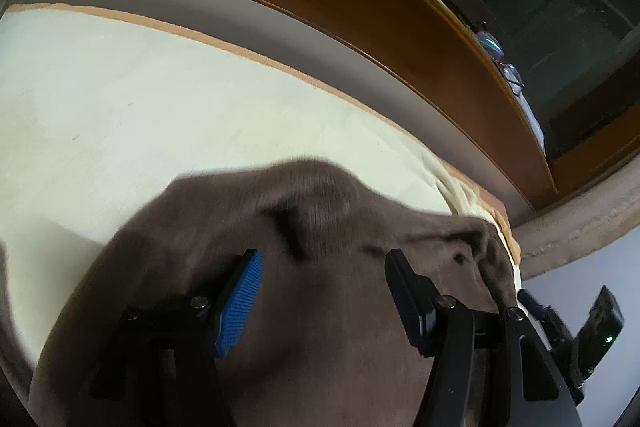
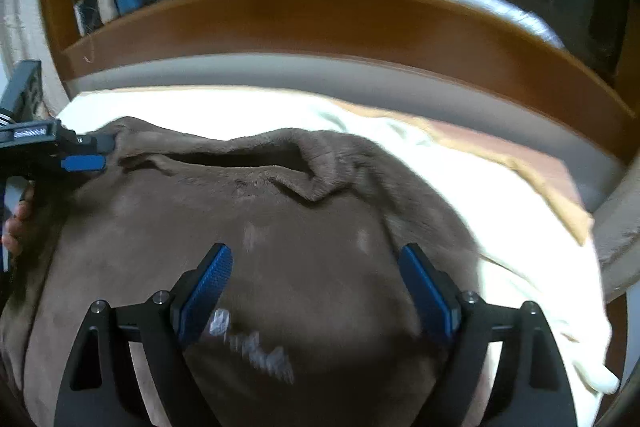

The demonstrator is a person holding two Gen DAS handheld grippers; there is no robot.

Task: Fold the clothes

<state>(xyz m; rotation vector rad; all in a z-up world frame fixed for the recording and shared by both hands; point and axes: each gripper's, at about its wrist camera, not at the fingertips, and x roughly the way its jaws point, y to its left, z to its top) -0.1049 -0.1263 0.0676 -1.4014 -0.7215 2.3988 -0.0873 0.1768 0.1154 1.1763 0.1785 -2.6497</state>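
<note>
The brown top (image 2: 280,247) is lying spread on the cream sheet (image 2: 500,227) of the bed, neckline (image 2: 224,159) toward the wooden headboard (image 2: 320,23). The right gripper (image 2: 316,291) is hovering over the chest, jaws wide, nothing between them. The left gripper (image 1: 324,291) is standing apart-jawed over cloth; in the right view its tips are reaching the left shoulder, though whether they are pinching fabric I cannot tell. For a clean fold, I'd be taking both shoulders evenly, lifting together, and keeping the hem square.
</note>
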